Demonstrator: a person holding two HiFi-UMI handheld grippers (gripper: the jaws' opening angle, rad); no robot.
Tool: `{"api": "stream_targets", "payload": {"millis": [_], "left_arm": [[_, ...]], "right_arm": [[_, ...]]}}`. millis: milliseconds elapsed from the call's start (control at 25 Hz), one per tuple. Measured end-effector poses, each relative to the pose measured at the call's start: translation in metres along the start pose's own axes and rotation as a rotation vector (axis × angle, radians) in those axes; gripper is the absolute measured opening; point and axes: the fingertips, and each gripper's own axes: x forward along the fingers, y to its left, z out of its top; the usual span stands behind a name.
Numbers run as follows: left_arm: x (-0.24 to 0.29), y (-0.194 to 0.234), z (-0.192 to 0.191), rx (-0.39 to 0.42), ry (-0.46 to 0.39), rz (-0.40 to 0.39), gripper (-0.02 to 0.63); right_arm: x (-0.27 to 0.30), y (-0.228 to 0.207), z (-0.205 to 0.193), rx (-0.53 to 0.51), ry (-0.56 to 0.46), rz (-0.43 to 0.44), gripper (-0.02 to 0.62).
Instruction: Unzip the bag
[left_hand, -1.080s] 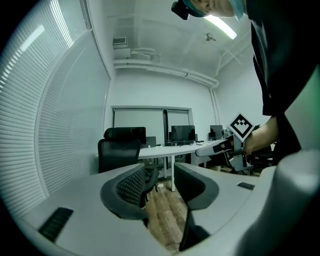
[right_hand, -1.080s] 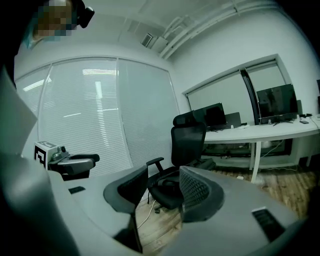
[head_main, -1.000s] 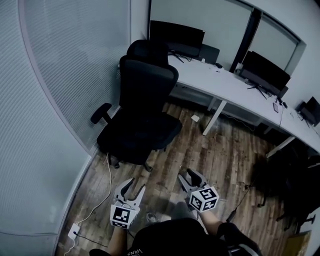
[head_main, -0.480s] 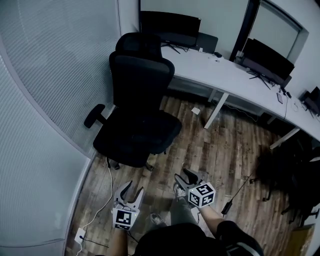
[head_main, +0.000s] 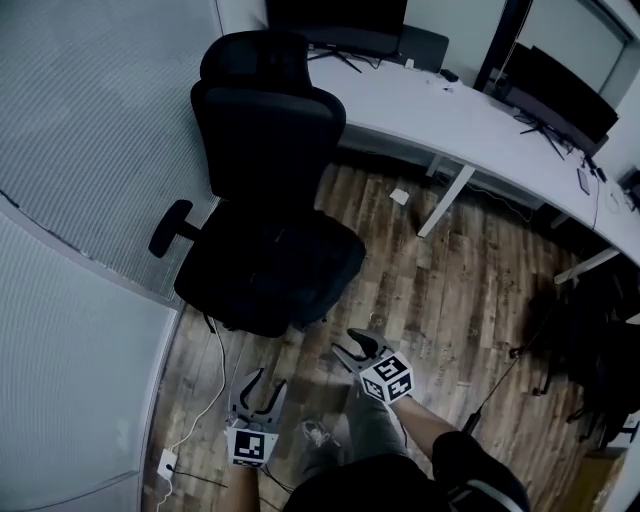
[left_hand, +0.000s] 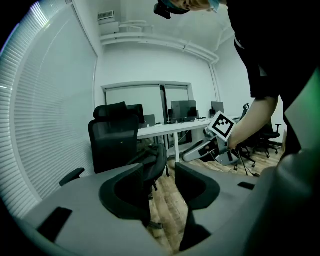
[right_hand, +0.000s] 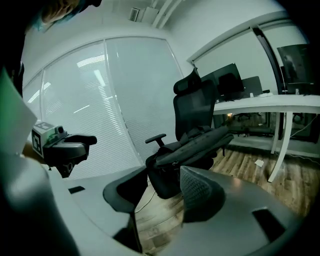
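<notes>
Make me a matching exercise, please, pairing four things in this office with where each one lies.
Things: 1 bag; 2 monitor; 3 white scrap; 4 white cable.
Places: A on the white desk; B floor beside the glass wall; C on the office chair seat; D floor near the desk leg.
Pairs: 1-C; 2-A; 3-D; 4-B.

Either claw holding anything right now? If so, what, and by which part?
Nothing is held. The left claw and right claw both stand open and empty. The black bag lies on the office chair, clear of both.
</notes>
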Motion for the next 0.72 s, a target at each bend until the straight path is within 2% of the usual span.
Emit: {"api": "stream_targets", "payload": {"millis": [320,480,720], "left_arm": [[0.089,0.007,-0.015,0.001,0.046,-0.012,0.189],[0.13,0.016,-0.024,0.018,0.073,-0.025,0.19],[0.168,0.03,-0.032,0.044,0.078,-0.034,0.198]], "right_arm": [[0.067,-0.052,-0.018,-0.046,0.079,0.139,0.186],[0.095,-0.06,-0.023,-0.142,0.118,0.25,0.186],[0.122,-0.065,-0.03,-0.201,0.136,0.39,0.186]]}}
